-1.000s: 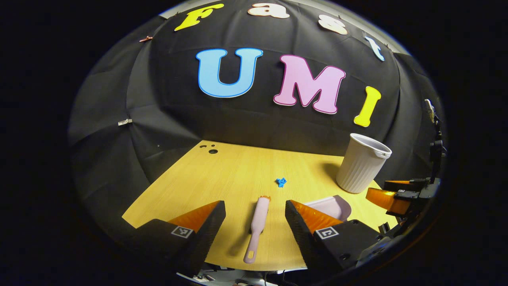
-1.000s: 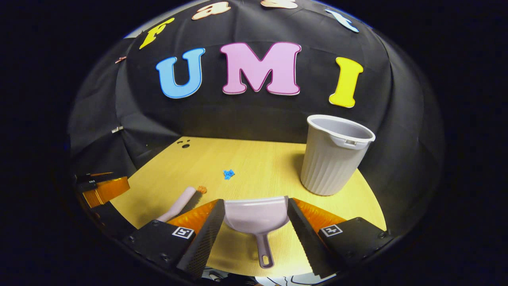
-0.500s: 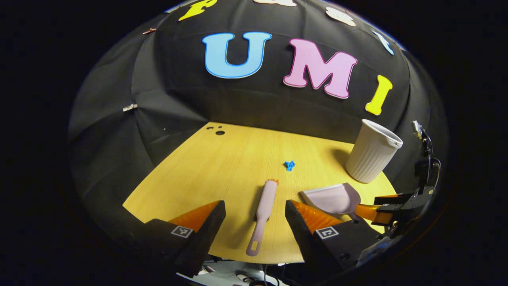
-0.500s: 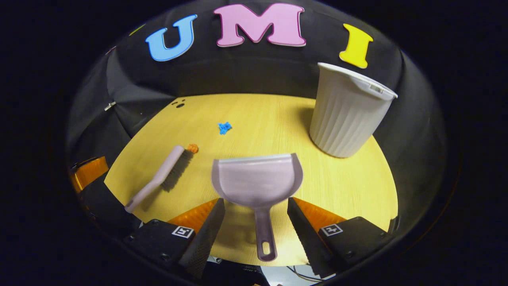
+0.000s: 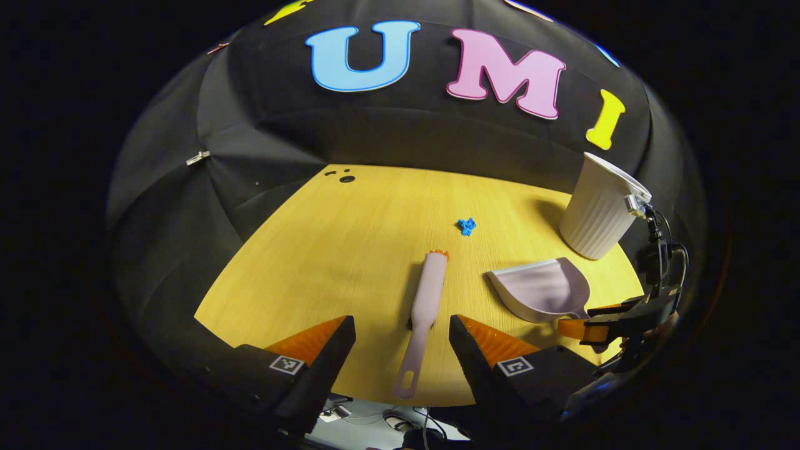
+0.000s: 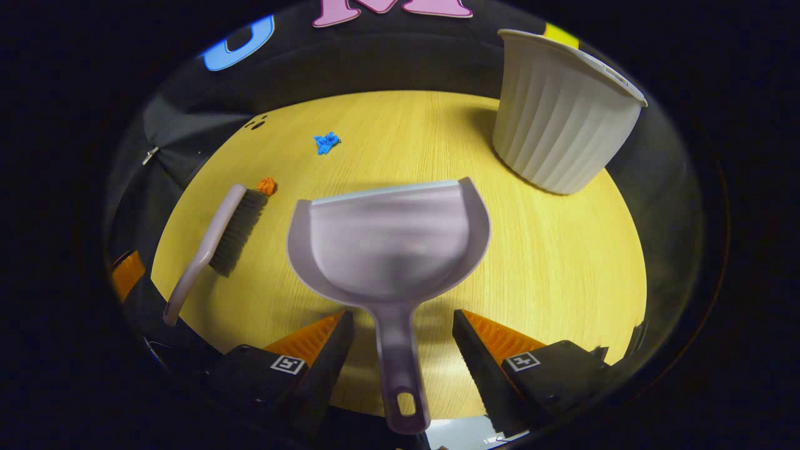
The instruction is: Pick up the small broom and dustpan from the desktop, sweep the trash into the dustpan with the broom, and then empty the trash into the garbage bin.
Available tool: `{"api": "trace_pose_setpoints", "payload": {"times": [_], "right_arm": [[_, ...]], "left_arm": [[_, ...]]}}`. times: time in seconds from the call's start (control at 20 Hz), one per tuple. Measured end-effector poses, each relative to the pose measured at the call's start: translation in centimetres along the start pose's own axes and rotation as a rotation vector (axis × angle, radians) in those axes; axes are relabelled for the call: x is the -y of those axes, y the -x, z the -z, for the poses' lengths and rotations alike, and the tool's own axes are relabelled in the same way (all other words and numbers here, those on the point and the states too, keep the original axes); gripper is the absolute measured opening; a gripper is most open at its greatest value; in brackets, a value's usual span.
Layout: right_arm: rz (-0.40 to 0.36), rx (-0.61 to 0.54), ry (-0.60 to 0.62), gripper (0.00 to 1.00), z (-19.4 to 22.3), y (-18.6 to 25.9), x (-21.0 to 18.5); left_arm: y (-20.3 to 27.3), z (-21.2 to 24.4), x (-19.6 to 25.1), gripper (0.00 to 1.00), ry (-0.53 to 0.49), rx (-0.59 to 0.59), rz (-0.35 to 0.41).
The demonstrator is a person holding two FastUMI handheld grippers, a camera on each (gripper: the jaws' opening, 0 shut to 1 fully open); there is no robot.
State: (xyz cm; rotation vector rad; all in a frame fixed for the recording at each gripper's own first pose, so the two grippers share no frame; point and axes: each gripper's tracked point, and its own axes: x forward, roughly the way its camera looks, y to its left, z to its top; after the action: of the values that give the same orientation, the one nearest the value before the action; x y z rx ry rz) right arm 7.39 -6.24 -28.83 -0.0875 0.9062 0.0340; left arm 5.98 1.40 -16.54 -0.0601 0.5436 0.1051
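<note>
**Both tools lining up on the handles, nothing gripped yet**

Left tool (image 5: pixel 402 350): fingers spread apart, straddling the broom (image 5: pixel 425 312) handle, not touching it. Broom lying flat on the desk (image 5: pixel 350 250), handle toward 6 o'clock, brush end toward 12 in the left gripper view, with an orange scrap (image 5: pixel 442 254) at its tip. Blue scrap (image 5: pixel 466 225) a little beyond, near 1 o'clock from the brush.

Right tool (image 6: pixel 403 350): fingers likewise apart, one on each side of the dustpan (image 6: pixel 390 244) handle, clear gaps showing on both sides. Dustpan seemingly resting on the desk, mouth toward 12 o'clock in the right gripper view. Garbage bin (image 6: pixel 562 119) standing upright at 1 o'clock, near the pan but apart from it.

Step in hand, by judgement: the pick-up, at the approach stage. Next move likely calls for easing each tool lower around its handle, closing squarely, then lifting. Trash well apart from the pan's lip, so carrying the pan closer probably needed before sweeping.
</note>
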Motion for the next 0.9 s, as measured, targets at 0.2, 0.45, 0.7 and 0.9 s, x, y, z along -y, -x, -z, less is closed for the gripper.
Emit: {"api": "trace_pose_setpoints", "payload": {"times": [0.2,0.45,0.7,0.9], "right_arm": [[0.003,-0.050,0.004,1.00,0.4,-1.7,0.1],[0.011,-0.100,0.006,0.98,0.7,-2.8,0.2],[0.038,-0.107,0.020,0.83,0.4,-3.2,0.5],[0.053,-0.118,-0.003,0.53,-0.1,-3.0,0.8]], "left_arm": [[-4.0,2.5,1.1,0.96,-0.069,-0.161,0.069],[-8.5,4.9,1.9,0.96,-0.179,-0.294,0.085],[-10.7,6.5,2.0,0.88,-0.205,-0.377,0.107],[-11.7,7.1,1.9,0.83,-0.169,-0.423,0.126]]}}
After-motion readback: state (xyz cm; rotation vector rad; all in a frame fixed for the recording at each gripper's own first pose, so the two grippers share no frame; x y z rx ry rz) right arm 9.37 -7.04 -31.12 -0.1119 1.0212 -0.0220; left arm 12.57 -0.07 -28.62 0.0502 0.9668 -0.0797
